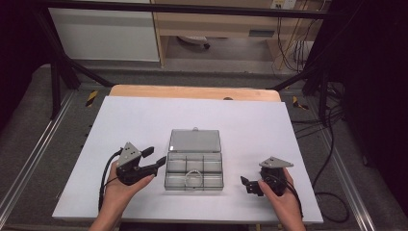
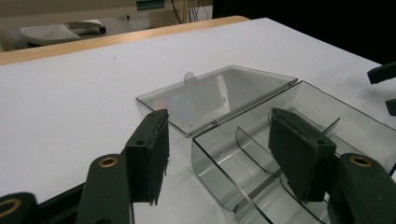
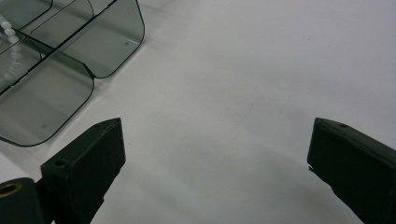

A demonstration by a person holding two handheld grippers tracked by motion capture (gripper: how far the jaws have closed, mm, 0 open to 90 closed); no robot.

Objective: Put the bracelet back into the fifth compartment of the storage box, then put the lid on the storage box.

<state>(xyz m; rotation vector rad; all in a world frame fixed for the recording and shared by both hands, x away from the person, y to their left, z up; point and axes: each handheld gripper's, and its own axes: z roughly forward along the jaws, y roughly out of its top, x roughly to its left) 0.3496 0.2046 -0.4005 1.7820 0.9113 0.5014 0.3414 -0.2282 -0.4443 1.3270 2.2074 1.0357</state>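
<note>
One clear compartment box (image 1: 194, 173) mid-table, lid (image 1: 195, 141) flat behind, beads inside; my left gripper (image 1: 155, 159) straddles its corner, jaws open, unclamped; right gripper (image 1: 249, 185) idles open.

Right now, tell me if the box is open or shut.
Open: the box has its lid lying flat on the table behind it, compartments exposed.

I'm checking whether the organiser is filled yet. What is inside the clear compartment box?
The clear compartment box lies open. A white bead bracelet sits in a front middle compartment; the others look empty. The left gripper covers part of its left edge.
</note>
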